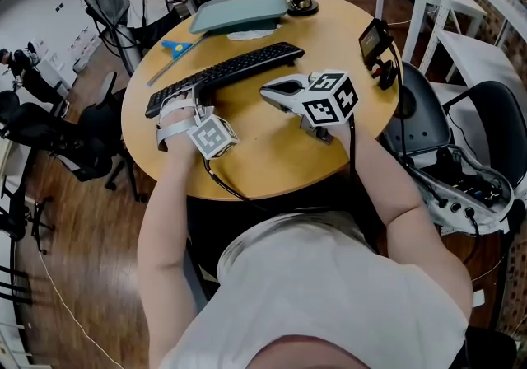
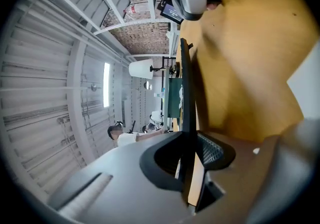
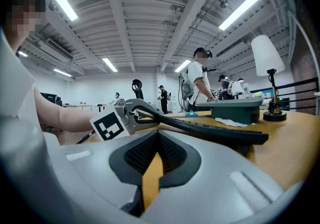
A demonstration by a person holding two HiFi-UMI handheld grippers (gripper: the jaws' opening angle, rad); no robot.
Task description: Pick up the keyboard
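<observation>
A long black keyboard [image 1: 235, 67] lies slantwise across the round wooden table [image 1: 272, 153]. My left gripper [image 1: 188, 101] is shut on its near left end. In the left gripper view the keyboard [image 2: 187, 93] runs edge-on between the two pads of the left gripper [image 2: 190, 144]. The right gripper view shows the left gripper [image 3: 136, 114] clamped on that end of the keyboard [image 3: 215, 129], which is tilted, with the gripped end slightly off the table. My right gripper [image 1: 268, 92] rests beside the keyboard's middle; the pads of the right gripper [image 3: 157, 137] are together with nothing between them.
A green tray [image 1: 239, 11] on a white cloth and a lamp base [image 1: 300, 3] stand at the table's far side. A blue item [image 1: 174, 46] lies at the far left, a small screen [image 1: 375, 39] at the right edge. Office chairs [image 1: 37, 124] and people surround the table.
</observation>
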